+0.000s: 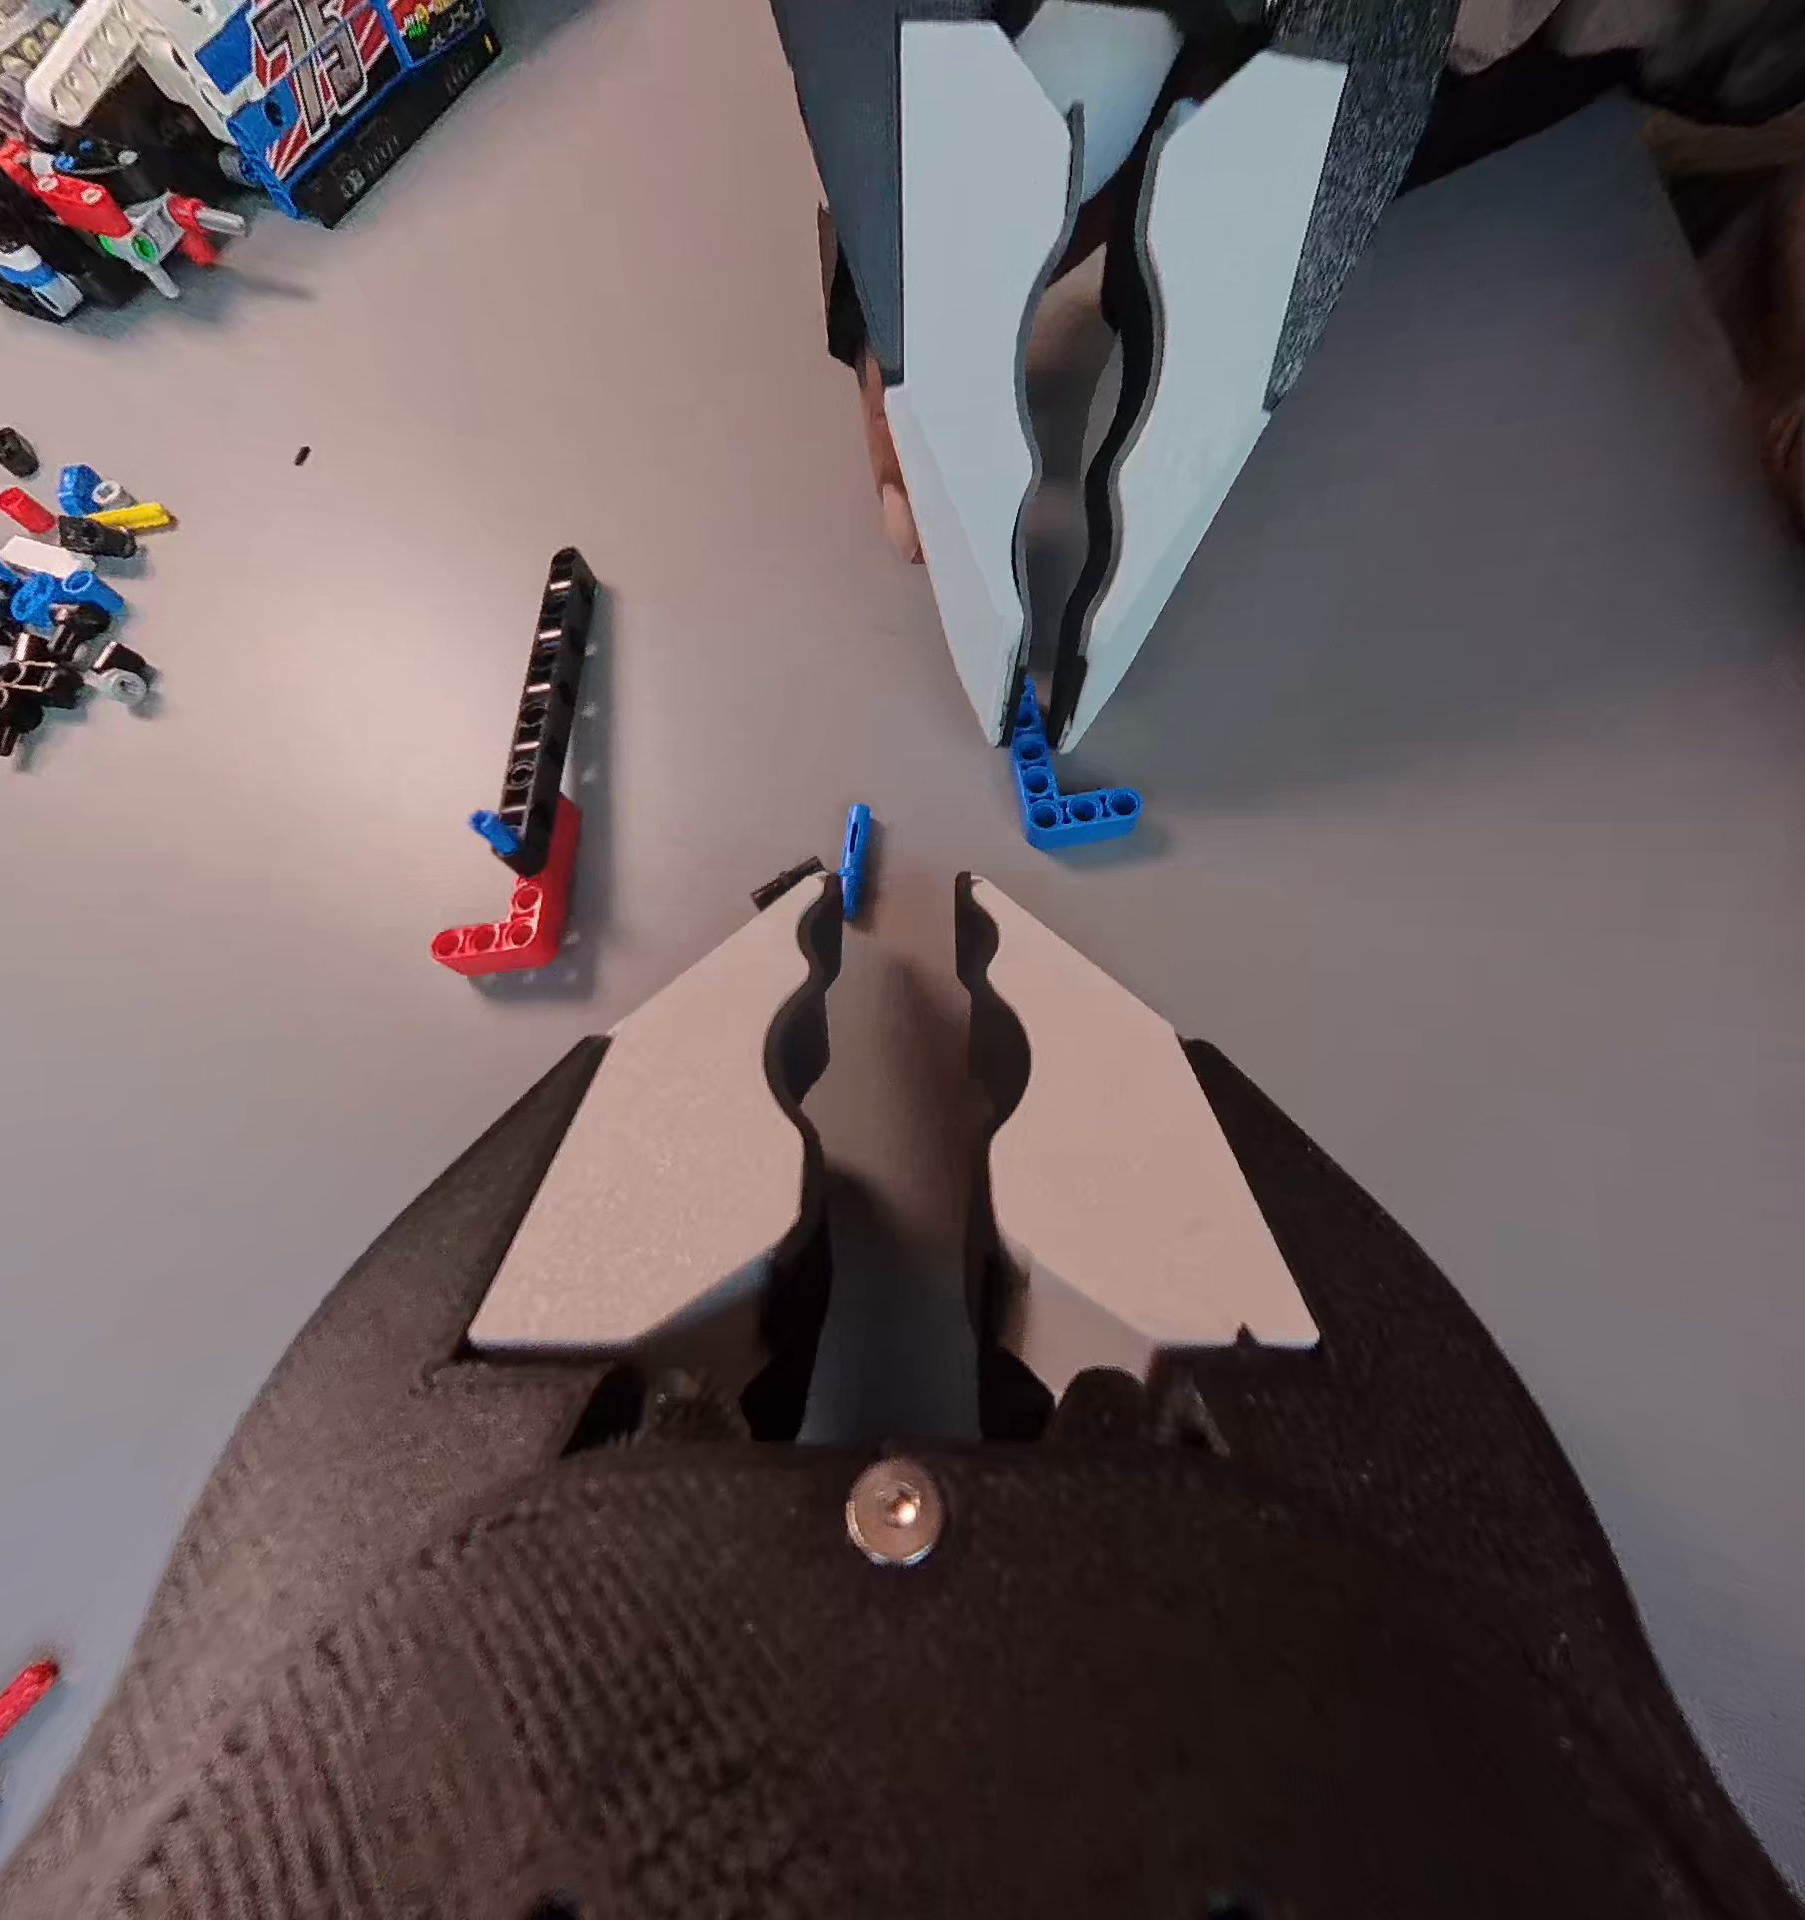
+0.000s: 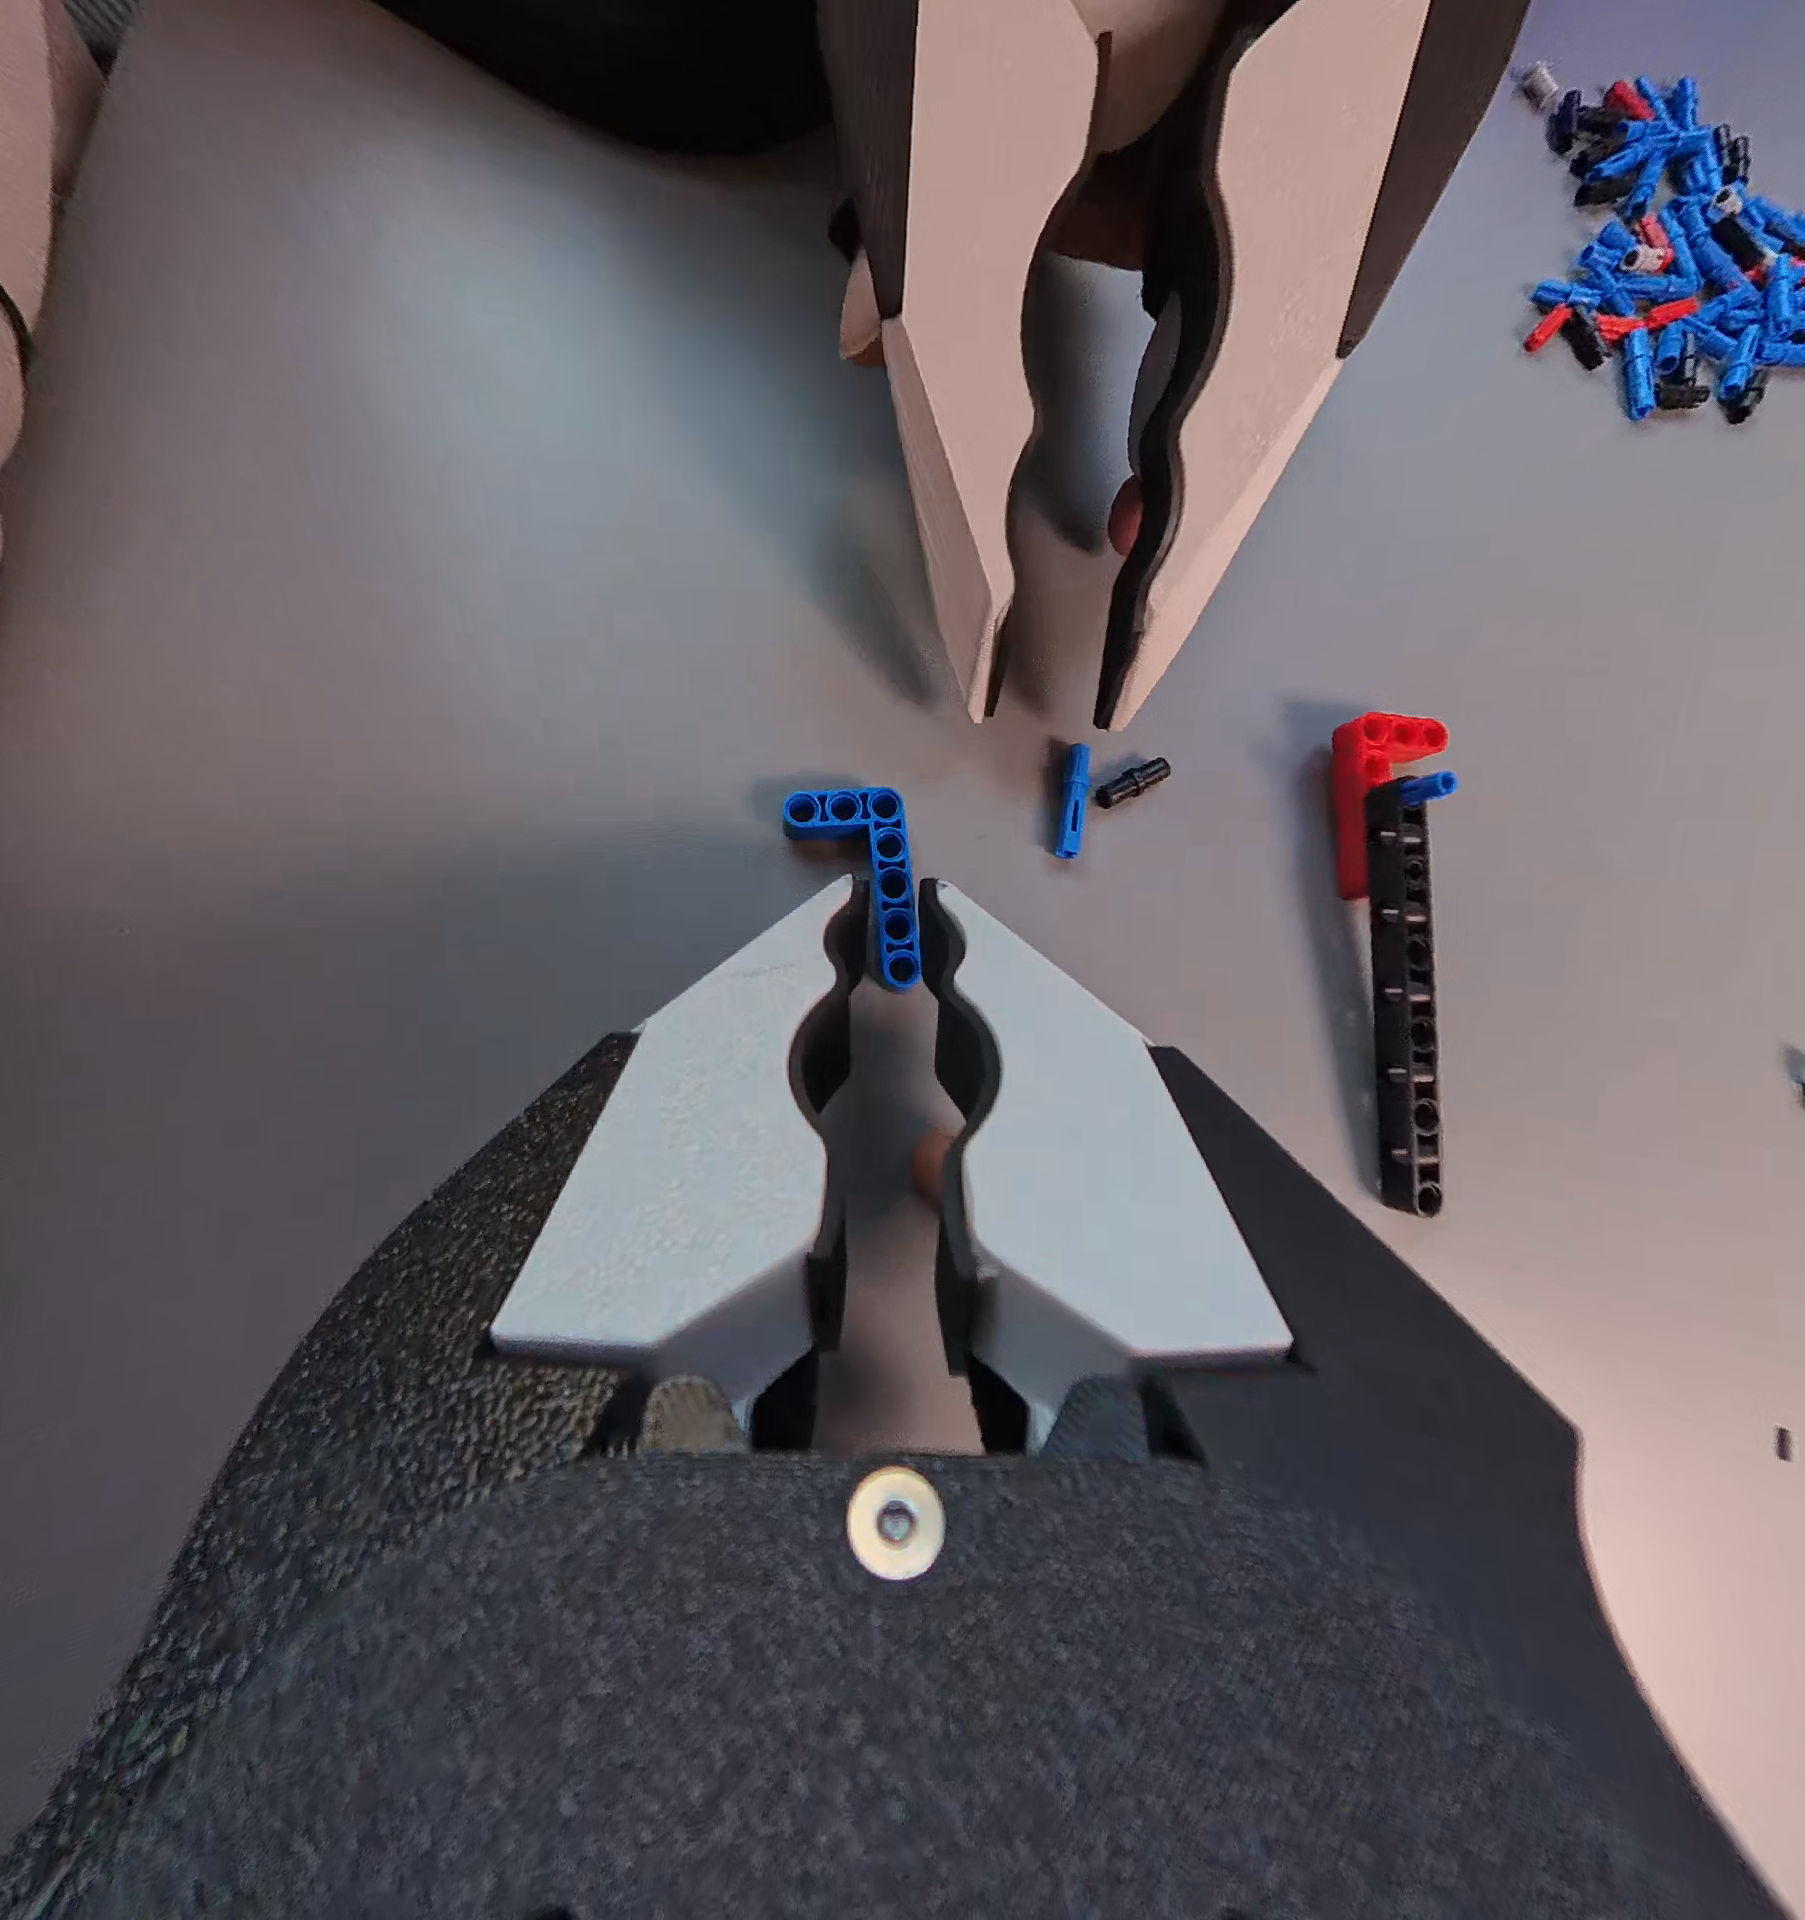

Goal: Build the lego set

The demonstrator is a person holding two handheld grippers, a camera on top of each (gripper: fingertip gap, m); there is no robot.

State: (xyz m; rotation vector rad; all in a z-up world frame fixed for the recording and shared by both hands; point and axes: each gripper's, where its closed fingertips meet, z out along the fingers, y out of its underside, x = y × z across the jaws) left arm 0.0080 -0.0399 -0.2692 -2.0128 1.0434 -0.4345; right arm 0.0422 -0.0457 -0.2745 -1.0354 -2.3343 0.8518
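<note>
Lego: one blue L-beam (image 2: 893,904) between right gripper (image 2: 893,888) jaws

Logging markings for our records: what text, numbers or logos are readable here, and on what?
Printed lego box: big numerals and small print, which I will not quote.
Left gripper, right gripper, blue L-shaped beam: no writing visible.

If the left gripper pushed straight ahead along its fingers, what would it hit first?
Probably the blue pin lying just past the left gripper, close to its left fingertip; the black pin sits beside that. Farther on stands the right gripper, closed on the blue L-beam. Depth is uncertain.
</note>
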